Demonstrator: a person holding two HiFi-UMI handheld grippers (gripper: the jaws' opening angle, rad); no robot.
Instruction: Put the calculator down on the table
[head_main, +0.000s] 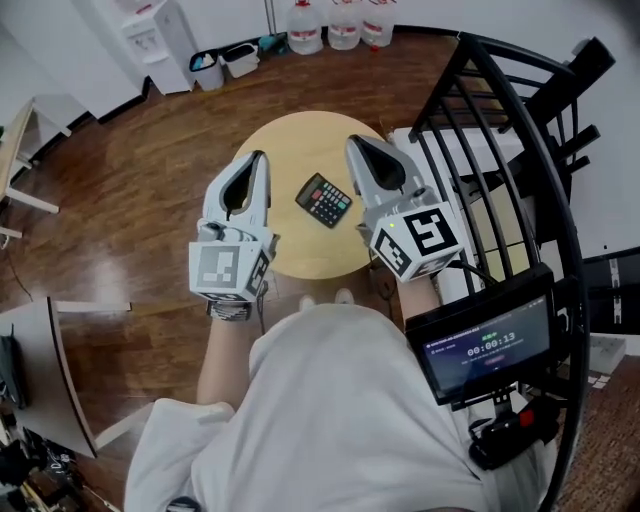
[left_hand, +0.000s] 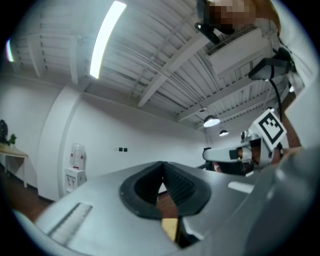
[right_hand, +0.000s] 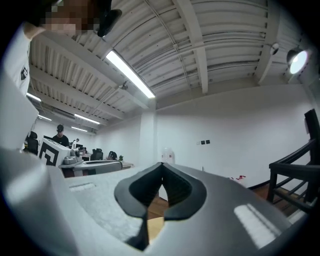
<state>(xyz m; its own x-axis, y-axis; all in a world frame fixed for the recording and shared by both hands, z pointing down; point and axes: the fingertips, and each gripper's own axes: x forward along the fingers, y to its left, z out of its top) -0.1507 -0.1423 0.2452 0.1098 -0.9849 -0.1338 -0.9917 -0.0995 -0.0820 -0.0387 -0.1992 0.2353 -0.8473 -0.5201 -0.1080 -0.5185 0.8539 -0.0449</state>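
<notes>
We hold both tongs closed and empty. The left gripper (head_main: 259, 157) has its dark pads meeting at the tip with nothing between them, and the right gripper (head_main: 351, 141) is the same, as each gripper's own view confirms. The calculator (head_main: 324, 200) lies flat and face up on the round table (head_main: 285, 145), in the gap between the two grippers and touched by neither. We judge that the putting-down is done: the calculator rests on the wood by itself, a little right of the table's middle and well in from the rim, so it should not slide off. The grippers sit on either side of it and above the tabletop, pointing roughly level and away from us, which keeps them clear of the keys. There is no reason to open them, because there is nothing left to release. The table is pale wood, smooth and bare apart from the calculator. It stands on a dark, glossy plank floor (head_main: 130, 200). To our right a black metal railing (head_main: 575, 260) curves past, and below it a small screen (head_main: 488, 345) shows a running clock. Along the far white wall we see large water bottles (head_main: 343, 28) and a white water dispenser (head_main: 160, 35). Overhead are pale ceiling beams and strip lights.
</notes>
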